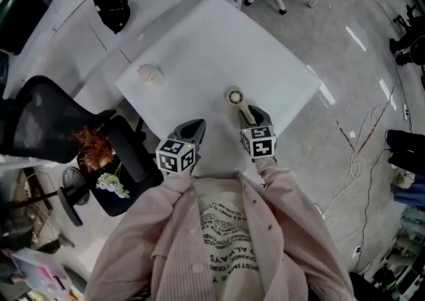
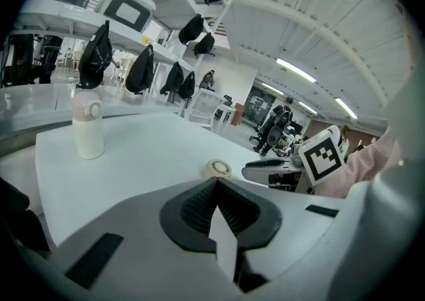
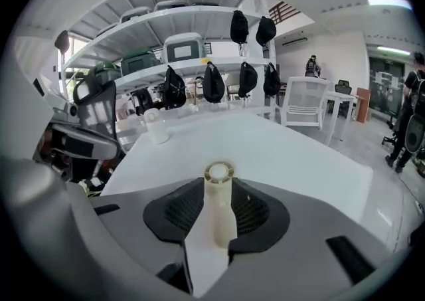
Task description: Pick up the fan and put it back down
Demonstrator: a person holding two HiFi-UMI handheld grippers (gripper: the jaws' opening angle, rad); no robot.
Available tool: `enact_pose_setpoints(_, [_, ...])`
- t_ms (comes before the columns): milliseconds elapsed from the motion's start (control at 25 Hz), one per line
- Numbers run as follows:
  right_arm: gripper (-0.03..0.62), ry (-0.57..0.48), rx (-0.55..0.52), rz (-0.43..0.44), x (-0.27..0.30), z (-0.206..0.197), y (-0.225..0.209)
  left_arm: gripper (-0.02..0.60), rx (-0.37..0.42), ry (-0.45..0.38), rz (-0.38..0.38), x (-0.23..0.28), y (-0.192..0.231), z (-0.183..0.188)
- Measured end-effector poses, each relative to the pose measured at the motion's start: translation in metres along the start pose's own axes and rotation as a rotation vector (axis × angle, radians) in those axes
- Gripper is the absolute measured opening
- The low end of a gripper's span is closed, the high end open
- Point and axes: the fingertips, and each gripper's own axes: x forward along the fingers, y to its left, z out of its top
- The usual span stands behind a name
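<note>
- The fan (image 3: 219, 206) is a small cream handheld one. Its slim handle stands between the jaws of my right gripper (image 3: 219, 187), with the round head poking out just past the tips.
- The right pads (image 3: 255, 210) are closed on the handle from both sides, low on the stem and well below the head.
- In the head view the fan sits over the near right part of the white table (image 1: 199, 40). I cannot tell whether it is clear of the top.
- I judge it light, stiff plastic with a smooth, tapered handle that could slip or swing head-down, so a firm mid-handle hold suits it.
- The grille on the head looks the fragile part, so I keep off it.
- My left gripper (image 2: 214, 183) hangs beside it with its jaws together on nothing.
- A white bottle (image 2: 88, 130) stands well apart at the far left.
</note>
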Motion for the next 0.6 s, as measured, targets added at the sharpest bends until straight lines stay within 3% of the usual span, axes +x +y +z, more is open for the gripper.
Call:
enact_pose_setpoints(320, [0.035, -0.1, -0.023, 0.001, -0.03, 0.028, 0.01, 0.002, 0.027, -0.065, -0.031, -0.016, -0.015, 0.019])
enact_pose_setpoints(600, [0.007, -0.193, 0.018, 0.028, -0.064, 0.058, 0.017, 0.002, 0.072, -0.158, -0.05, -0.035, -0.027, 0.047])
